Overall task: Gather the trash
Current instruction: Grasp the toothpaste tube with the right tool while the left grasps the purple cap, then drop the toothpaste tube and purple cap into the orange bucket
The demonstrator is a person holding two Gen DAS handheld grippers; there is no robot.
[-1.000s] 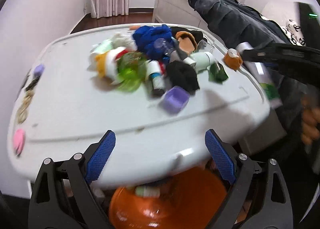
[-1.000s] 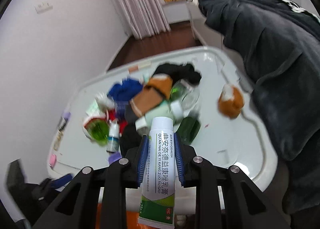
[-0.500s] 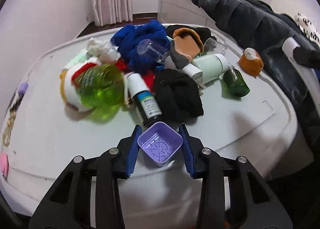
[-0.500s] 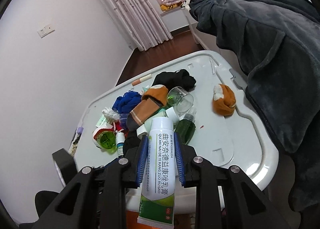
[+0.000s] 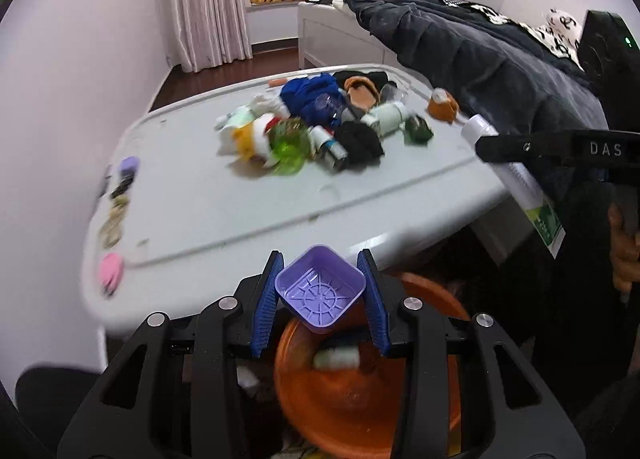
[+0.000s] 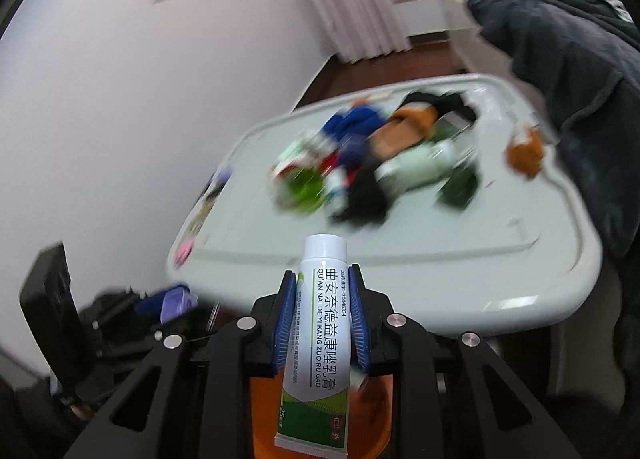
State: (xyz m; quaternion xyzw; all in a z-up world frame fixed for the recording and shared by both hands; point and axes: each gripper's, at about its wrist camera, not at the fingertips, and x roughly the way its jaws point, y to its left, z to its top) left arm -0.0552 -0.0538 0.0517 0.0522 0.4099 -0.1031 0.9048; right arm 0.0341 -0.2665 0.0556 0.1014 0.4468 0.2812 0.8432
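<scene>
My left gripper [image 5: 320, 291] is shut on a small purple square cup [image 5: 320, 291] and holds it off the table's near edge, above an orange bin [image 5: 360, 399] that holds a white item. My right gripper [image 6: 320, 323] is shut on a white and green ointment tube [image 6: 318, 343] and holds it above the orange bin [image 6: 372, 411]. The tube also shows in the left wrist view [image 5: 516, 179] at the right. A pile of trash [image 5: 320, 131] lies on the white table [image 5: 224, 203]: a green plastic cup, bottles, socks and blue cloth.
Small items lie along the table's left edge, among them a pink disc [image 5: 109, 271] and a purple cap [image 5: 129, 163]. An orange sock [image 5: 442, 107] lies at the table's right rim. A dark coat [image 5: 480, 59] hangs over the bed beside the table.
My left gripper has pulled back from the pile with the purple cup and now holds it over the orange bin. My right gripper has lowered with the tube toward the bin.
</scene>
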